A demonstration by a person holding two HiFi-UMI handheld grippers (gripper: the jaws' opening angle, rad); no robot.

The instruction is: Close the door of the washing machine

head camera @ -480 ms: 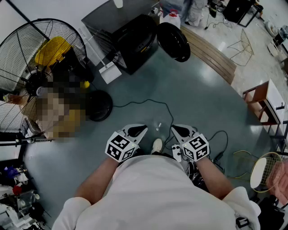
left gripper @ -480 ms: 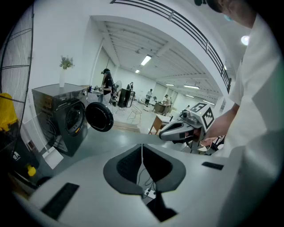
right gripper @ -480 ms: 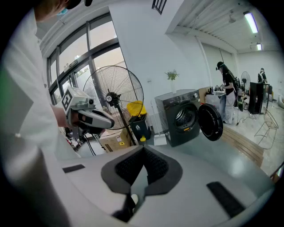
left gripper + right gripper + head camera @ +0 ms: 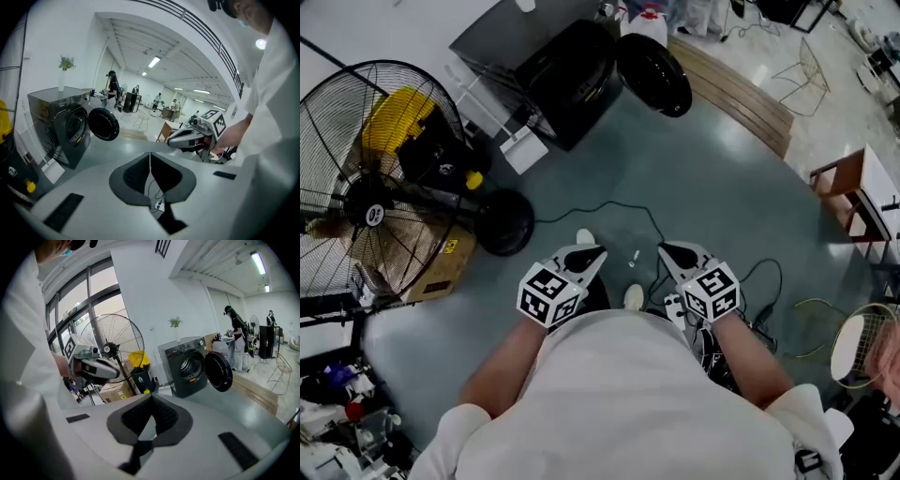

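Note:
A dark grey washing machine (image 4: 548,70) stands across the floor at the top of the head view, far from both grippers. Its round black door (image 4: 654,73) hangs open to the right. My left gripper (image 4: 587,255) and right gripper (image 4: 671,253) are held side by side close to my body, both shut and empty, and point toward the machine. In the left gripper view the machine (image 4: 65,126) and its open door (image 4: 104,124) are at the left, beyond my shut left gripper (image 4: 150,154). The right gripper view has the machine (image 4: 185,366) and door (image 4: 218,371) right of centre, beyond the shut right gripper (image 4: 151,399).
A big standing fan (image 4: 370,187) and a cardboard box (image 4: 441,267) fill the left side. A black cable (image 4: 609,211) snakes over the grey floor between me and the machine. A wooden platform (image 4: 736,98) lies right of the door, and a small table (image 4: 853,202) stands at the far right.
Both grippers sit a little higher in the head view, and one of my shoes has come forward between them. Both grippers have stayed shut.

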